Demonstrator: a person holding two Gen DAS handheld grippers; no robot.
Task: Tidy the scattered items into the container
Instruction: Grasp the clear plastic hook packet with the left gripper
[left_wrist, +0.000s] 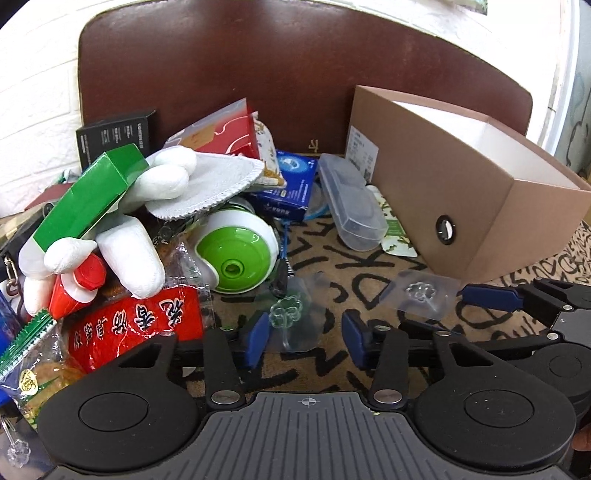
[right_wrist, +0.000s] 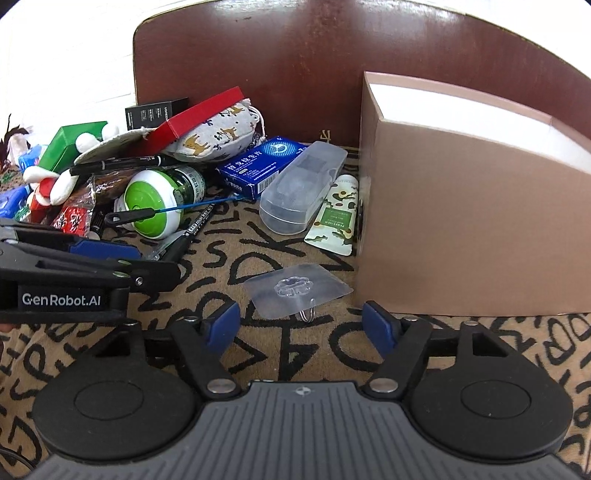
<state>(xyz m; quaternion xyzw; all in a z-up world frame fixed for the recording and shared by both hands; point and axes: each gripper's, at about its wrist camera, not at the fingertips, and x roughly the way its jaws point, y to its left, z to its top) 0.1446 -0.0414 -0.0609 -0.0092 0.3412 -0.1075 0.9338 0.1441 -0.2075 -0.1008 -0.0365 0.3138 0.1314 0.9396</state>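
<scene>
A brown cardboard box (left_wrist: 472, 192) with a white inside stands open at the right, also in the right wrist view (right_wrist: 469, 206). My left gripper (left_wrist: 306, 341) is open, its blue pads either side of a clear adhesive hook (left_wrist: 286, 317) on the patterned cloth. My right gripper (right_wrist: 301, 328) is open just behind a second clear adhesive hook (right_wrist: 295, 290), which also shows in the left wrist view (left_wrist: 421, 293). A pile of scattered items lies at the left: a green-lidded jar (left_wrist: 236, 254), a plush toy (left_wrist: 147, 206), a blue box (right_wrist: 258, 166), a clear case (right_wrist: 303, 192).
A brown chair back (left_wrist: 295, 74) rises behind everything. A green box (left_wrist: 88, 192), a red snack packet (left_wrist: 136, 325), a black box (left_wrist: 114, 136), a green sachet (right_wrist: 332, 218) and black markers (right_wrist: 192, 229) lie in or near the pile. The left gripper's arm (right_wrist: 74, 273) crosses the right wrist view's left side.
</scene>
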